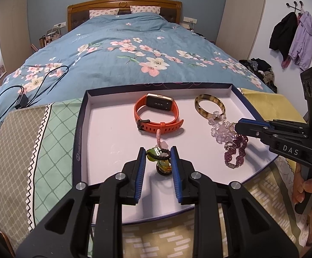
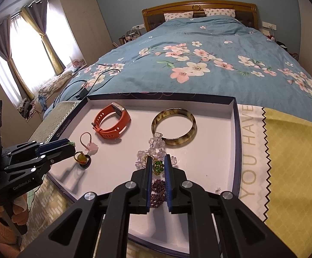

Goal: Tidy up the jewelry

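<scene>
A shallow white tray (image 1: 104, 133) with a dark blue rim lies on the bed's foot. In it are an orange smartwatch (image 1: 158, 112), a tortoiseshell bangle (image 1: 209, 106), a clear crystal bead bracelet (image 1: 220, 130) and a purple bead bracelet (image 1: 235, 150). My left gripper (image 1: 158, 153) is closed on a green charm with black cord (image 1: 159, 154); a pink braided cord (image 1: 159, 137) runs from it. My right gripper (image 2: 157, 161) is closed on a green and gold beaded piece (image 2: 157, 167) above the purple bracelet (image 2: 157, 193) and crystal beads (image 2: 156, 144).
The tray (image 2: 234, 129) rests on patterned cloths, green (image 1: 55, 142) at left and yellow (image 2: 295, 161) at right. A blue floral duvet (image 1: 134, 49) spreads behind, with black cables (image 1: 27, 90) on its left. Coats (image 1: 295, 36) hang at right.
</scene>
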Action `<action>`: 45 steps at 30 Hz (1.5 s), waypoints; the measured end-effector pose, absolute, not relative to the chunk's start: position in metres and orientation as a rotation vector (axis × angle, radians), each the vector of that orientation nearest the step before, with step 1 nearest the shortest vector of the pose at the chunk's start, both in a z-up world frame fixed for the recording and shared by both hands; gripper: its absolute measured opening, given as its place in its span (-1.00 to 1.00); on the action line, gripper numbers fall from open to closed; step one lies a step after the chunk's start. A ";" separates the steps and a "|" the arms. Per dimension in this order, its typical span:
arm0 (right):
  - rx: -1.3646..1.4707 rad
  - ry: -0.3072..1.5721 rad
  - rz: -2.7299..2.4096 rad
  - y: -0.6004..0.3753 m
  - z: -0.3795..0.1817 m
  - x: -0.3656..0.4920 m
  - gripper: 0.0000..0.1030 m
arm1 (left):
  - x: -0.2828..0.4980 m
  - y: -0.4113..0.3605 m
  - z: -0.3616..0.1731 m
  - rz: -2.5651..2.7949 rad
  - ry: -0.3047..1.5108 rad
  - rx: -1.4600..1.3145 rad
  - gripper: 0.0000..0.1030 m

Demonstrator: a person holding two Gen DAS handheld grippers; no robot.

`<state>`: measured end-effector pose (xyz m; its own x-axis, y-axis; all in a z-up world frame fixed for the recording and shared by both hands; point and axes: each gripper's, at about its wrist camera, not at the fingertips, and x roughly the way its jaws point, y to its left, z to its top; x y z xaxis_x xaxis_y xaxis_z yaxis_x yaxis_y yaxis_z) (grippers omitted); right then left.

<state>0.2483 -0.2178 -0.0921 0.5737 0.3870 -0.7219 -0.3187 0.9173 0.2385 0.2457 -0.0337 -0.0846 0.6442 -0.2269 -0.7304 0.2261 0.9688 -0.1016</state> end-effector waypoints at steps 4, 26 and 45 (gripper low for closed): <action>0.078 0.867 0.404 -0.217 -0.093 0.249 -0.80 | 0.247 -0.033 -0.087 -0.257 0.840 -0.007 -0.54; 0.133 0.803 0.363 -0.233 -0.078 0.228 0.23 | 0.211 -0.023 -0.065 -0.235 0.761 -0.024 0.01; 0.022 0.501 0.294 -0.229 -0.033 0.122 0.86 | 0.111 0.001 -0.015 -0.157 0.460 -0.041 0.89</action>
